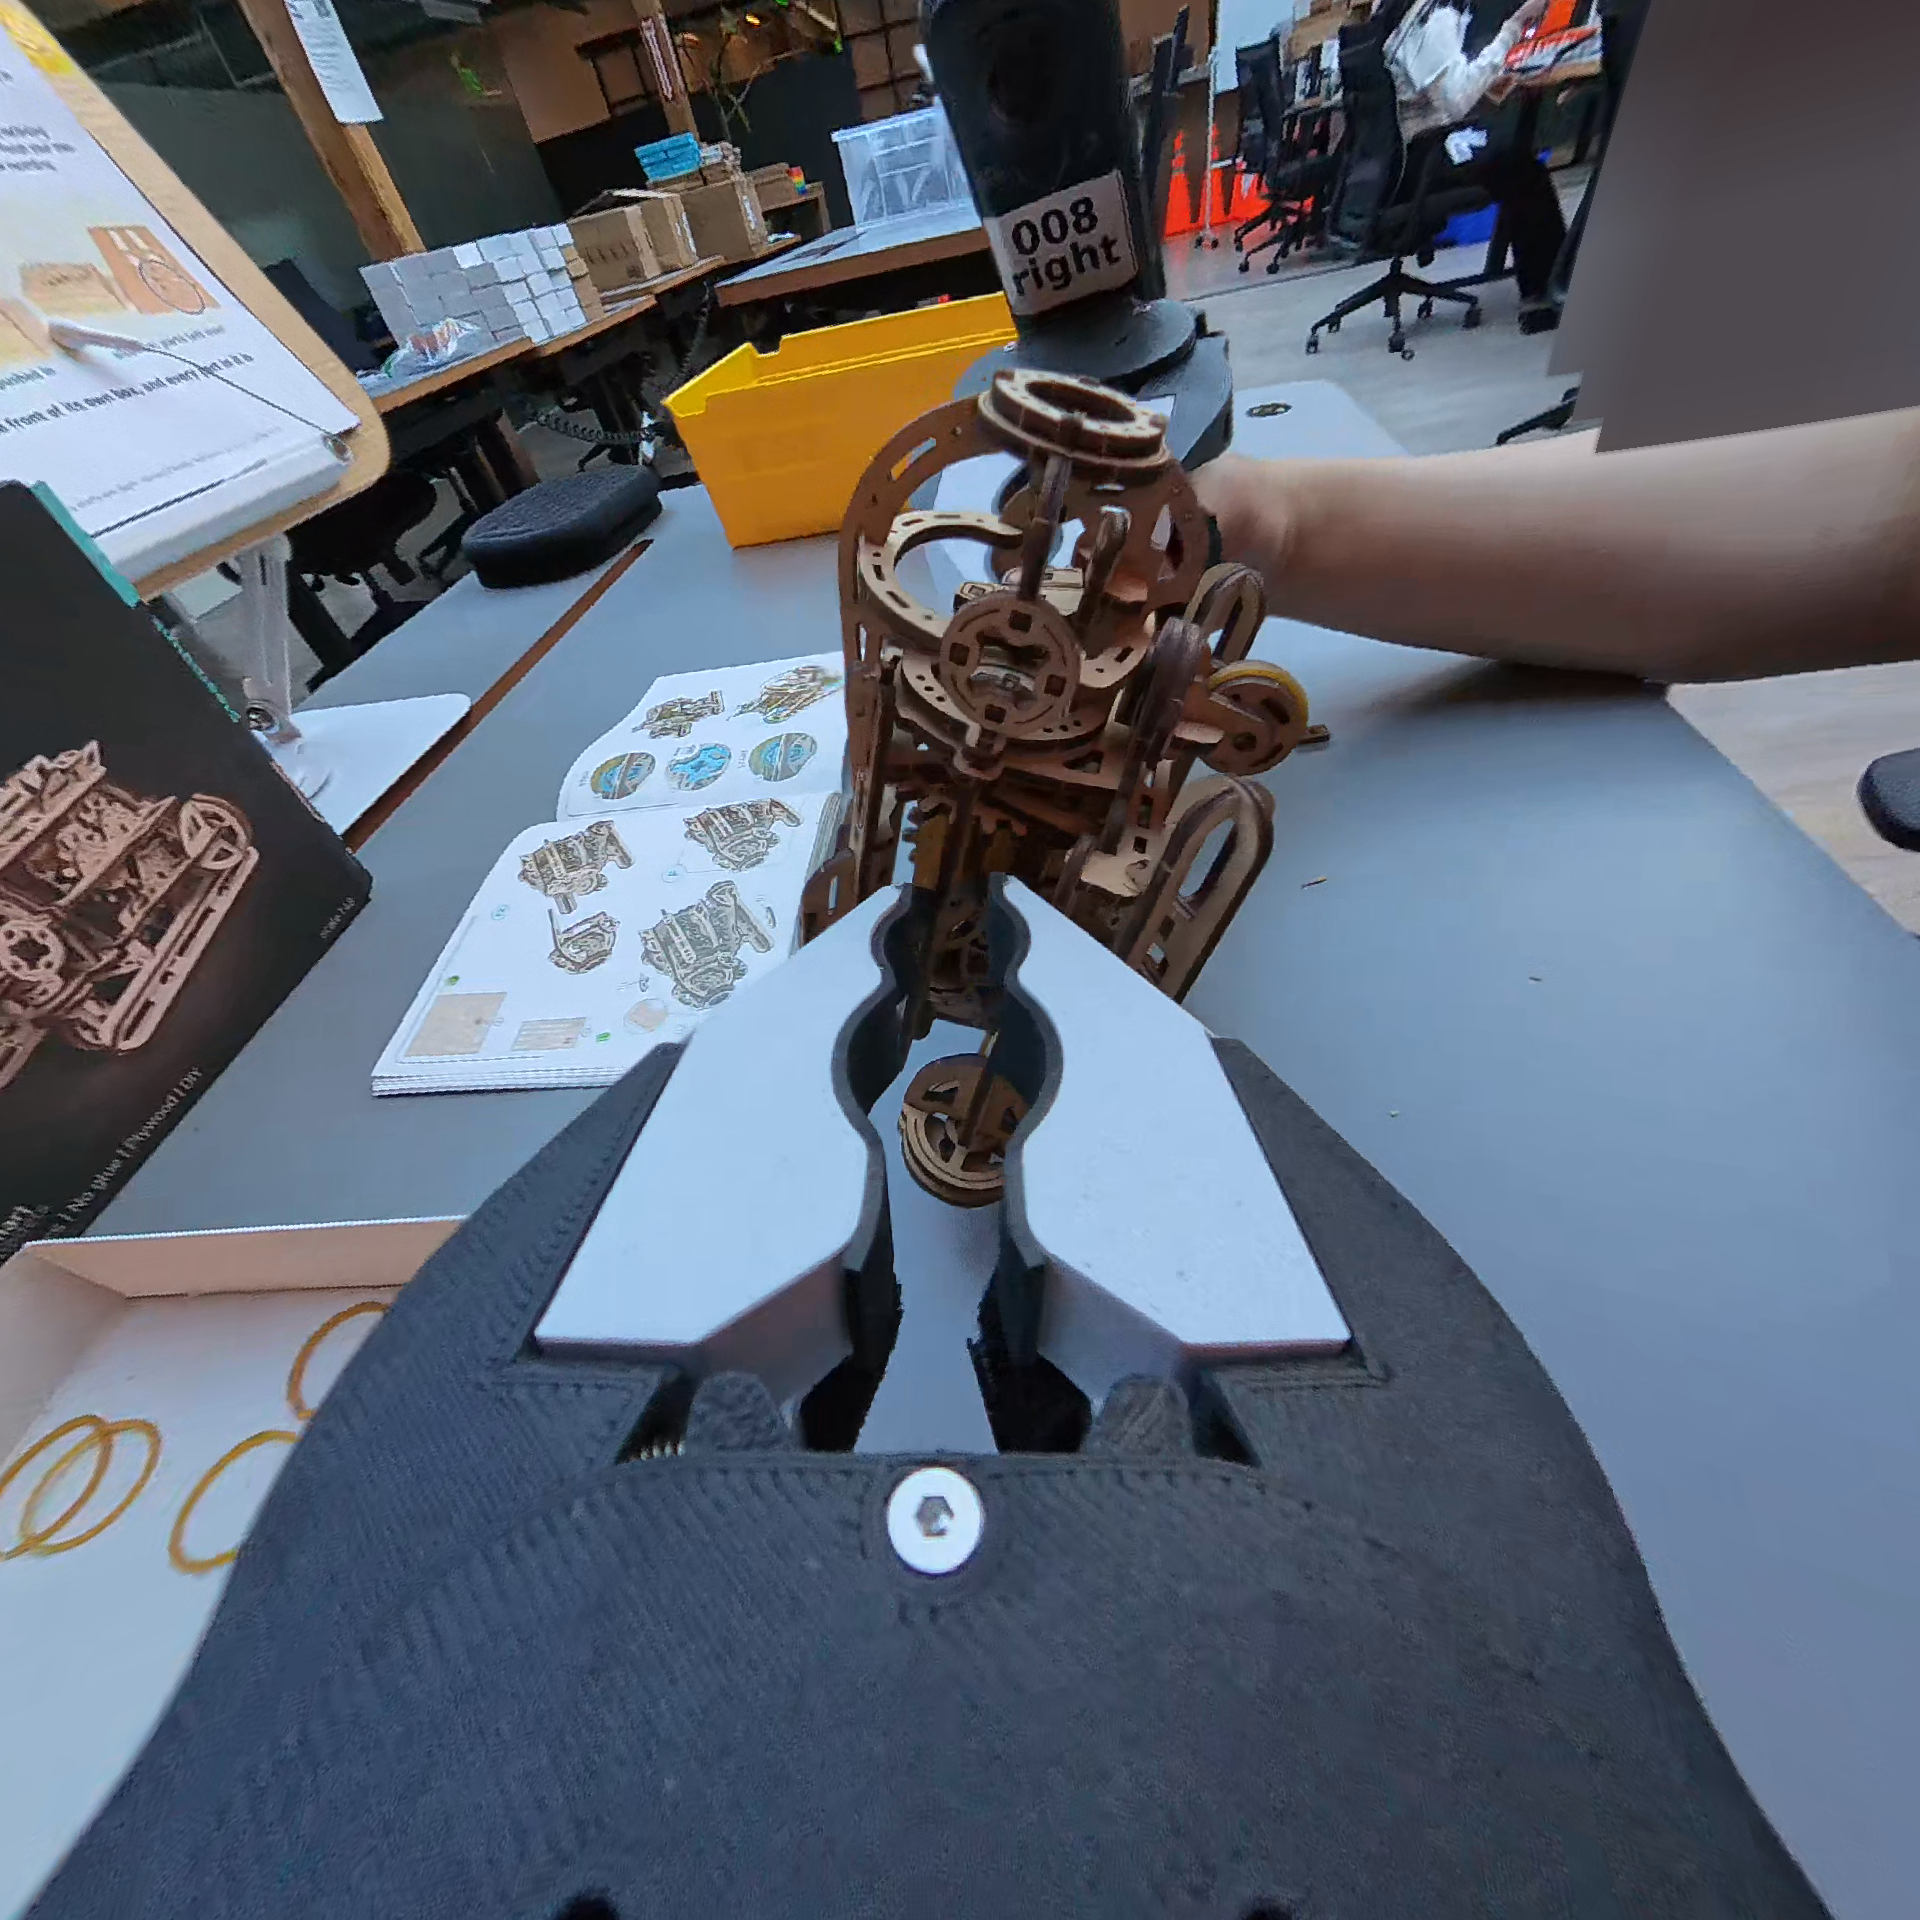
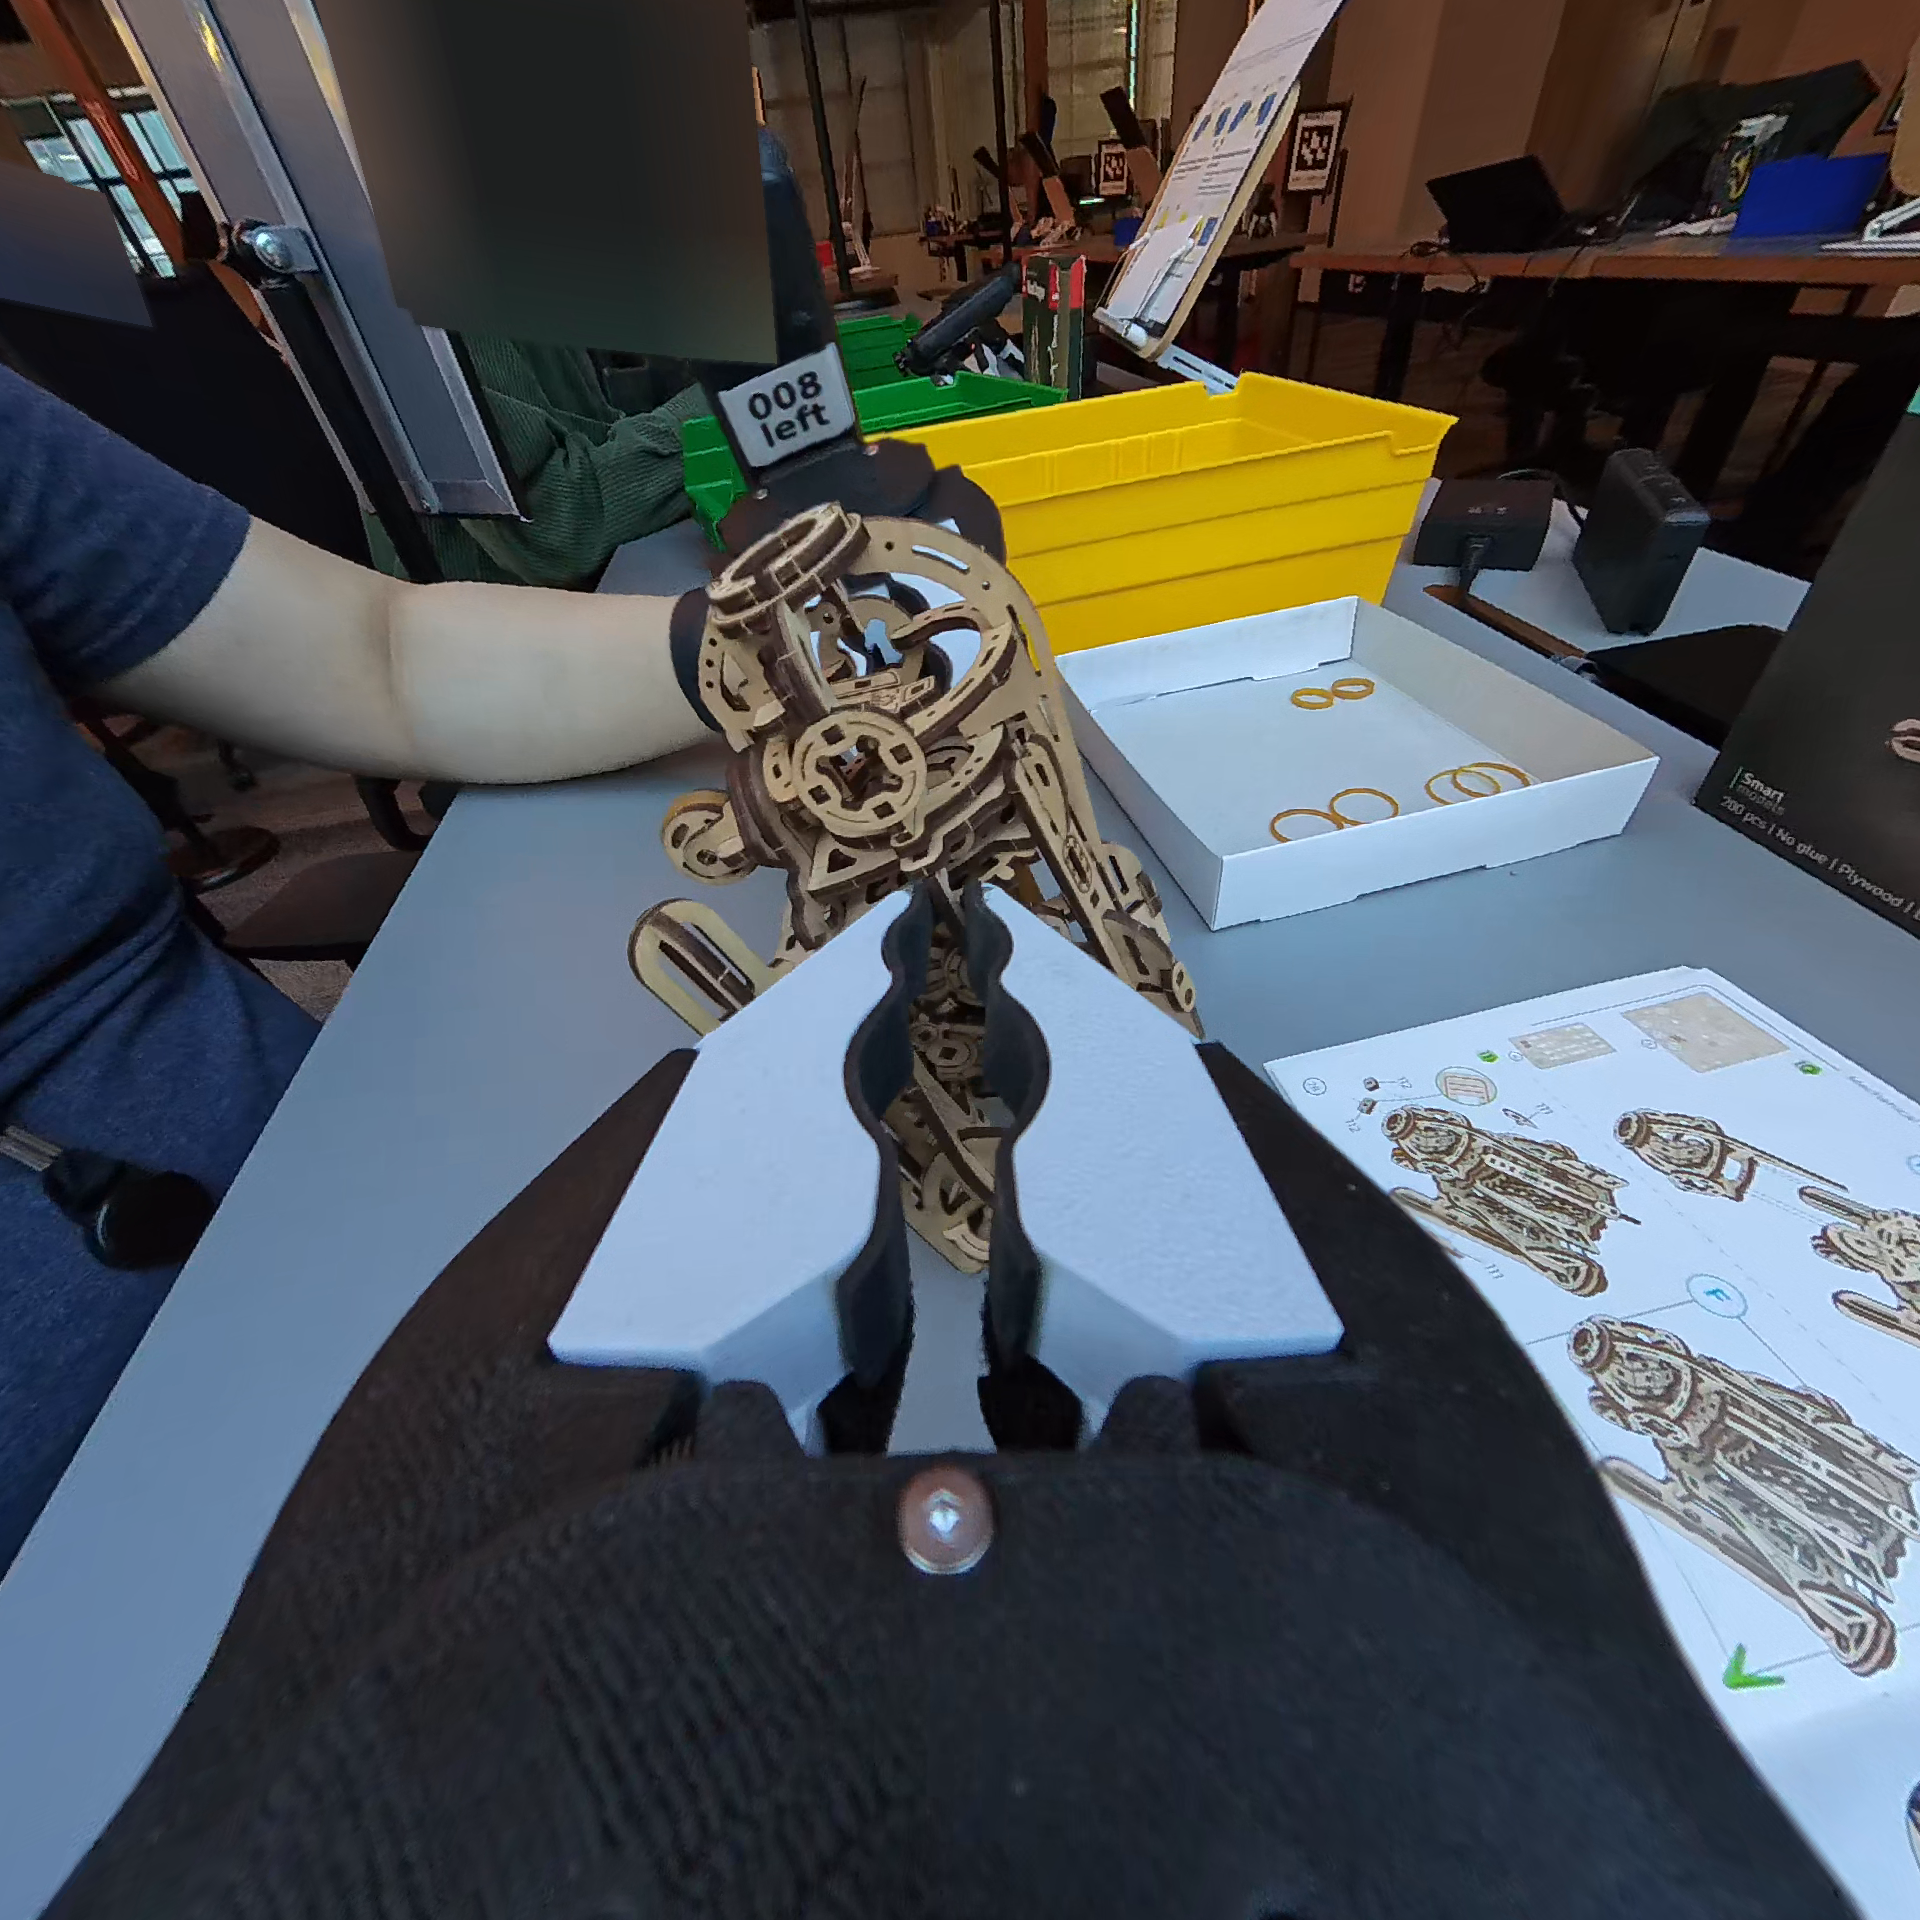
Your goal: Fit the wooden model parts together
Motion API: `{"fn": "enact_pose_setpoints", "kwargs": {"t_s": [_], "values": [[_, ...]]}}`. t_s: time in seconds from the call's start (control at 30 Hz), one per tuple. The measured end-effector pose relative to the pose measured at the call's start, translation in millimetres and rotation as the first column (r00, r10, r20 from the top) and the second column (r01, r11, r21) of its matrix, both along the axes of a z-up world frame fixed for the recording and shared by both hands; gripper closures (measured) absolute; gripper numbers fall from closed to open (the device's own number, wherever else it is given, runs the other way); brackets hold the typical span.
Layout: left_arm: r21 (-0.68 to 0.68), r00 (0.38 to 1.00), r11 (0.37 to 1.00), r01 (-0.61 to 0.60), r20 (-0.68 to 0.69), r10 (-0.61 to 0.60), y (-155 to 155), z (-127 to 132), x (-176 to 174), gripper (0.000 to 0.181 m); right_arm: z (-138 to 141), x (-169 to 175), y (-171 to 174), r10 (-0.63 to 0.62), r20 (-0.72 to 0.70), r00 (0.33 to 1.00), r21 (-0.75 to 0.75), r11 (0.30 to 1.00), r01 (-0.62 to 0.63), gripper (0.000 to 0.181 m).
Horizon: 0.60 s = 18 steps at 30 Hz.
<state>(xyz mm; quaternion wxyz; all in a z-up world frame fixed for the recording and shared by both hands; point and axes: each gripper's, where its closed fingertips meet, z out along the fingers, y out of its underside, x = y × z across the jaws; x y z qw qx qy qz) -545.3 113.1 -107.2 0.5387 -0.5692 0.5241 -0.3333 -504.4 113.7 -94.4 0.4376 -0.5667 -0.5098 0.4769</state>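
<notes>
The wooden model (image 1: 1029, 675), a tall openwork assembly of laser-cut gears and rings, stands tilted over the grey table (image 1: 1558, 987), held from two opposite sides. My left gripper (image 1: 951, 909) is closed on a thin lower part of it, with a small wheel (image 1: 961, 1132) showing between the fingers. In the right wrist view my right gripper (image 2: 945, 909) is closed on the lower frame of the model (image 2: 862, 748). Each view shows the other gripper's black body just behind the model's top: the right one (image 1: 1070, 312) and the left one (image 2: 821, 447).
A yellow bin (image 1: 831, 416) stands behind the model. An open instruction booklet (image 1: 623, 914) and a black product box (image 1: 125, 883) lie to the left. A white tray (image 2: 1434, 873) holds rubber bands (image 2: 1340, 810). A person's forearm (image 1: 1558, 561) rests on the table. Left tips to right tips: about 5 cm.
</notes>
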Motion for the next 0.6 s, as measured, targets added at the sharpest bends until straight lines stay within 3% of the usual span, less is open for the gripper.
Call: {"fn": "enact_pose_setpoints", "kwargs": {"t_s": [0.37,0.6], "values": [[-0.134,0.996,0.988,0.078,0.043,-0.073,-3.3,-1.7,4.3,0.173,-1.9,4.2,12.1,0.086,-0.030,0.996,-0.098,0.991,-0.088,0.178],[-0.134,0.997,0.988,0.074,0.024,-0.071,-11.4,-11.4,15.3,0.169,-13.4,6.2,18.4,0.212,-0.032,0.977,-0.169,0.962,-0.214,0.180]]}}
